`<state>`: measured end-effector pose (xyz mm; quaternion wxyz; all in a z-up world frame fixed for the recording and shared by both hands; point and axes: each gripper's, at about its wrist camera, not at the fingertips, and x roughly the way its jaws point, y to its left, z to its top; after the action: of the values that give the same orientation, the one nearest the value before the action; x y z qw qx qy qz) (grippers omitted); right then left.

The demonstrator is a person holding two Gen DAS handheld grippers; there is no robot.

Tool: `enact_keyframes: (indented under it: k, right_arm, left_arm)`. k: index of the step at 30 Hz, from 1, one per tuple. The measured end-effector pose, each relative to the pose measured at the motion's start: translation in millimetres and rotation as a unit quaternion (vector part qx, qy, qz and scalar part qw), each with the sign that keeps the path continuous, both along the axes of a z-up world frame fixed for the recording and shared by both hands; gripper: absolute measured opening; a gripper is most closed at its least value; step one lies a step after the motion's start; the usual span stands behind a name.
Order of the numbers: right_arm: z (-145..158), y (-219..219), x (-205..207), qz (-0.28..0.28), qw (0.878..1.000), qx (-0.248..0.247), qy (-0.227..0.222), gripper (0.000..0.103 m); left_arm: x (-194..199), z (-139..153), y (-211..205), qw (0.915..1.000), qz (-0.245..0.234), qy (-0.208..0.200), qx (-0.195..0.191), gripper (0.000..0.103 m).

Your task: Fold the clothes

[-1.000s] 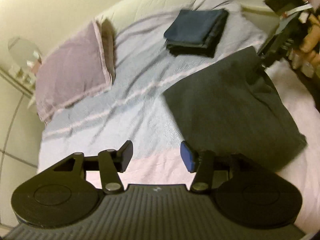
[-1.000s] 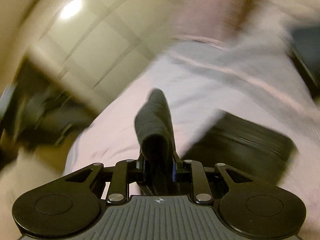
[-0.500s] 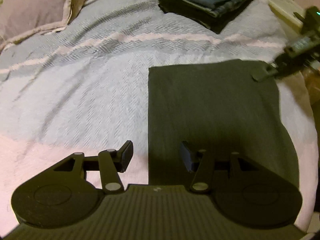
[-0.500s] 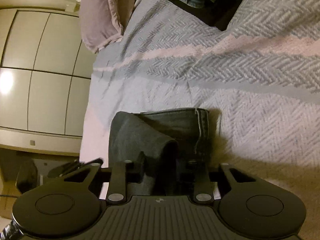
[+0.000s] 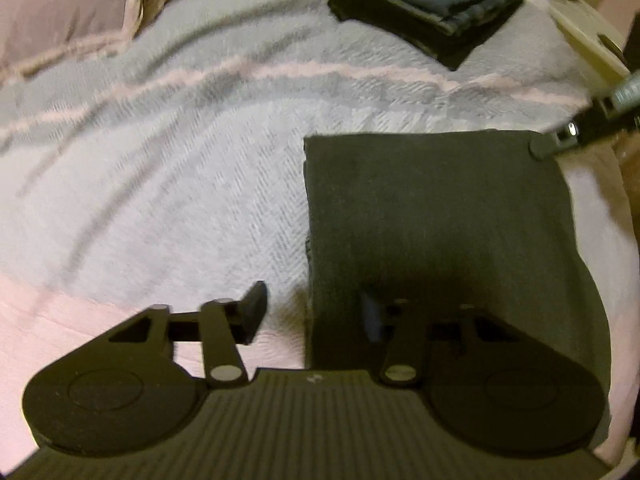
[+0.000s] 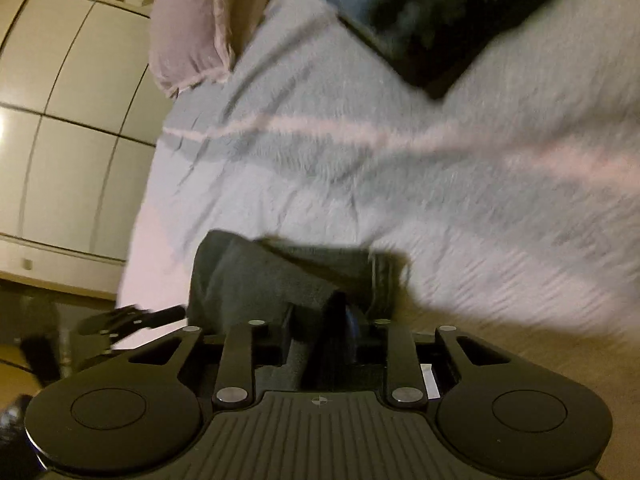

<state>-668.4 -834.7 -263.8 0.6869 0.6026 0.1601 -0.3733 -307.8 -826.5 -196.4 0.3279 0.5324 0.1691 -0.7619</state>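
Observation:
A dark grey garment [image 5: 436,220] lies folded in a flat rectangle on the bed. My left gripper [image 5: 312,312] is open and empty, low over the garment's near left edge, one finger on each side of that edge. My right gripper [image 6: 318,320] is shut on a bunched fold of the garment [image 6: 280,276] at its far right corner. It shows in the left wrist view [image 5: 560,140] at that corner.
A stack of folded dark blue clothes [image 5: 424,4] sits at the back of the bed. A mauve pillow [image 5: 68,8] lies at the back left. The striped grey and pink bedspread [image 5: 180,184] covers the bed. A cream nightstand [image 5: 588,40] stands at the right.
My right gripper laid the held garment edge down onto the bed, leaving a flat rectangle. My left gripper dropped lower and closer to the garment's near left edge, still open.

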Motion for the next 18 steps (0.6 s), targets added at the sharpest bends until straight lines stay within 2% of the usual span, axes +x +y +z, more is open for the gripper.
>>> enact_keyframes:
  k: [2,3,5,7,8,10,12,14,18]
  right_arm:
    - [26.4,7.5,4.2,0.013,0.997,-0.055,0.054,0.027]
    - [36.7,10.3,10.9,0.024,0.994,-0.084,0.067,0.027]
    - [57.3,16.0,24.6,0.048,0.985,-0.14,0.092,0.027]
    - [61.0,16.0,47.4,0.093,0.977,-0.172,0.088,0.026]
    - [58.7,16.2,59.4,0.121,0.972,-0.178,0.094,0.026]
    - [44.5,15.4,75.2,0.152,0.966,-0.172,0.122,0.026]
    - [19.2,11.1,83.7,0.171,0.962,-0.145,0.153,0.026]
    - [2.3,10.1,82.5,0.184,0.958,-0.144,0.165,0.025]
    - [9.1,17.0,71.2,0.181,0.958,-0.141,0.171,0.025]
  left_arm:
    - [-3.7,14.6,9.2,0.9992,-0.028,0.003,-0.029,0.034]
    - [-7.8,20.4,12.7,0.9983,-0.043,0.007,-0.039,0.034]
    - [-20.1,23.4,15.5,0.9967,-0.068,0.015,-0.042,0.032]
    - [-34.6,13.4,13.6,0.9958,-0.084,0.011,-0.035,0.025]
    - [-40.3,3.5,9.9,0.996,-0.085,0.003,-0.03,0.019]
    - [-50.4,-19.6,0.5,0.9964,-0.081,-0.017,-0.018,0.016]
    - [-54.9,-38.6,-6.7,0.9968,-0.077,-0.022,-0.007,0.015]
    - [-58.2,-50.1,-8.9,0.9966,-0.078,-0.026,-0.007,0.015]
    - [-55.4,-52.6,-11.5,0.9972,-0.071,-0.022,-0.003,0.014]
